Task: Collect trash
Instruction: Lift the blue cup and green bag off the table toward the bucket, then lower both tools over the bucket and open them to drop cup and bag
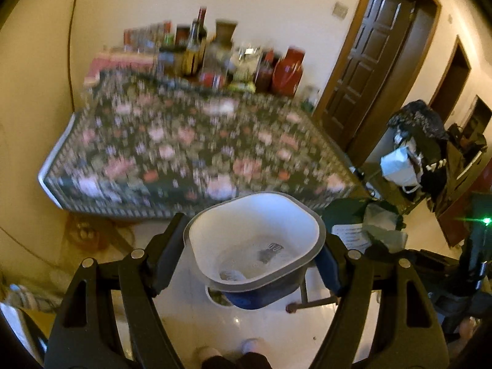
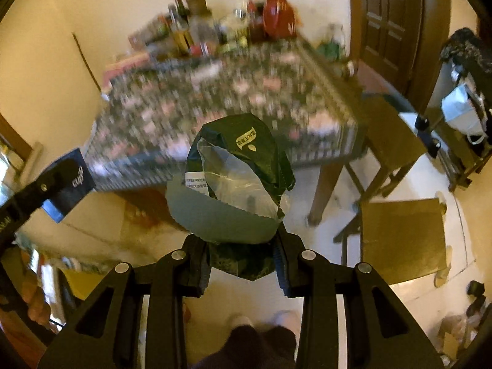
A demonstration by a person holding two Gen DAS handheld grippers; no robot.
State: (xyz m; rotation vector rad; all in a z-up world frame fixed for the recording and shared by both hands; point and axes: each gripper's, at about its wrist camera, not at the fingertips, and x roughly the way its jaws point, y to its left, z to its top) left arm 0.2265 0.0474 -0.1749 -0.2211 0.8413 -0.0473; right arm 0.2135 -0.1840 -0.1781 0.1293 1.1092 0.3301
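My left gripper (image 1: 246, 264) is shut on a blue and grey cup (image 1: 255, 246) with a white inside; its open mouth faces the camera and some residue lies at the bottom. The same cup (image 2: 66, 181) shows at the left edge of the right wrist view. My right gripper (image 2: 243, 258) is shut on a crumpled dark green wrapper (image 2: 246, 169) with a clear plastic piece and a white label, held up in the air. That wrapper (image 1: 366, 224) also shows at the right of the left wrist view. Both are held above the floor, in front of the table.
A table with a floral cloth (image 1: 184, 141) stands ahead, with several bottles and jars (image 1: 215, 52) at its far end. Two wooden stools (image 2: 402, 240) stand to the right. A brown door (image 1: 369, 61) is behind. A rack with bags (image 1: 415, 153) is at right. My feet (image 2: 261, 323) are below.
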